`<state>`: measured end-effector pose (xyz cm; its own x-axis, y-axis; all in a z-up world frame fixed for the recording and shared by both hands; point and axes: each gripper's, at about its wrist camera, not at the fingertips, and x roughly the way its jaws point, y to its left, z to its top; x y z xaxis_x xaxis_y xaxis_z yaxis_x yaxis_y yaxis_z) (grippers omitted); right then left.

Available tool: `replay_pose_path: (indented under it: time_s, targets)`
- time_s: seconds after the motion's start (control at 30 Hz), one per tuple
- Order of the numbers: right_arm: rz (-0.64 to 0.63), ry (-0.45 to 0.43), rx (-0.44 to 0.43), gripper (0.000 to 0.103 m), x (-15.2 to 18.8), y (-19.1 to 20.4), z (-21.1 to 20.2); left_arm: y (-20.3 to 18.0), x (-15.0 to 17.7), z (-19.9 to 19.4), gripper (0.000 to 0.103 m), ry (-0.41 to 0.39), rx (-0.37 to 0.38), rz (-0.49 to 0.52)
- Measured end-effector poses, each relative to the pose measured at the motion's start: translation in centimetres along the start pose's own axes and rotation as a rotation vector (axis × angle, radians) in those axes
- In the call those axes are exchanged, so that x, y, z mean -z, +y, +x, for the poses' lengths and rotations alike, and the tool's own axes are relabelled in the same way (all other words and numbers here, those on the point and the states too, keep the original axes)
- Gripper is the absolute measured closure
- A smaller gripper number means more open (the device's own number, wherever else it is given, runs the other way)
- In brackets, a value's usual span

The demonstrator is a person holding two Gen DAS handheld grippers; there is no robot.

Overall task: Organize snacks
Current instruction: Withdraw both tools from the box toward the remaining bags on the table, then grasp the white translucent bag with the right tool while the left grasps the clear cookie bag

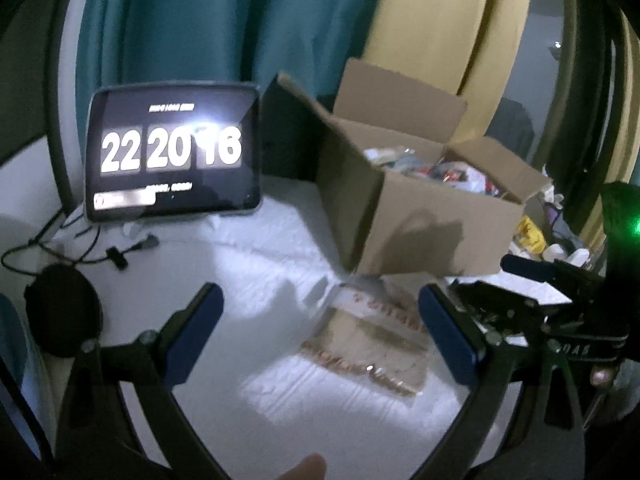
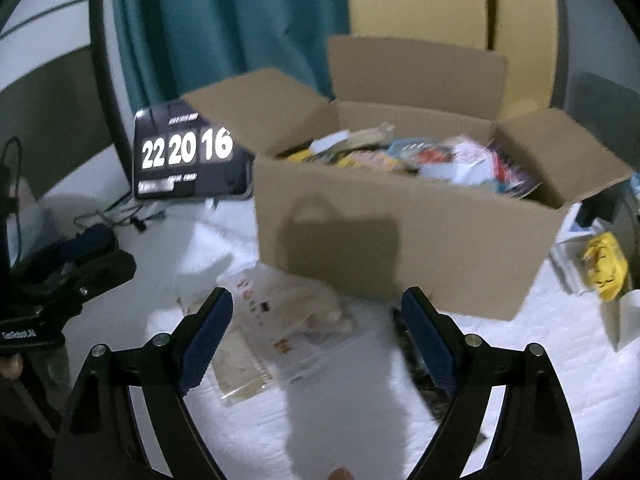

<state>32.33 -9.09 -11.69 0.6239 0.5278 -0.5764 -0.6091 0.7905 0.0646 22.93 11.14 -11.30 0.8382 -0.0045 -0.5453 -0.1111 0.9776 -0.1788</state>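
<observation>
The flat clear snack packet (image 2: 280, 332) lies on the white counter (image 2: 520, 360) just before the open cardboard box (image 2: 400, 240) of snacks (image 2: 440, 160), ahead of my empty, wide-apart right gripper (image 2: 316, 336) jaws. My left gripper (image 1: 320, 332) is likewise spread and empty. I judge the thin, slippery film may slide from the jaws, or they may nudge the box.

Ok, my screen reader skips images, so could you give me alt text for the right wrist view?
Open tongs hang over a clear snack packet lying on a white cloth, empty. Just behind stands an open cardboard box full of mixed snack packets, with a clock tablet at its left and a yellow packet at its right.
</observation>
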Motion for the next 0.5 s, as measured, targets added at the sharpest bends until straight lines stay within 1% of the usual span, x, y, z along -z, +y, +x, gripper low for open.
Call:
replay_pose_path:
  time_s: [0.17,0.3,0.4,0.43,0.47,0.5]
  targets:
    - [-0.028,0.048,-0.023,0.014,0.6,1.2,2.4,1.0,0.6,1.2,0.004,0.026,-0.016,-0.007]
    - [-0.061,0.071,-0.006,0.014,0.6,1.7,4.2,1.4,0.7,2.6,0.004,0.055,-0.014,-0.010]
    - [-0.047,0.101,-0.008,0.016,0.6,1.3,5.8,1.4,0.8,3.7,0.004,0.076,-0.010,-0.011]
    - [-0.035,0.114,-0.016,0.019,0.7,1.0,6.3,1.4,0.8,4.0,0.004,0.084,-0.008,-0.013]
    - [-0.025,0.123,-0.021,0.026,0.7,0.7,6.8,1.4,0.8,4.4,0.004,0.095,-0.005,-0.015]
    - [-0.017,0.131,-0.018,0.029,0.8,0.4,7.2,1.3,0.9,4.8,0.004,0.106,-0.003,-0.014]
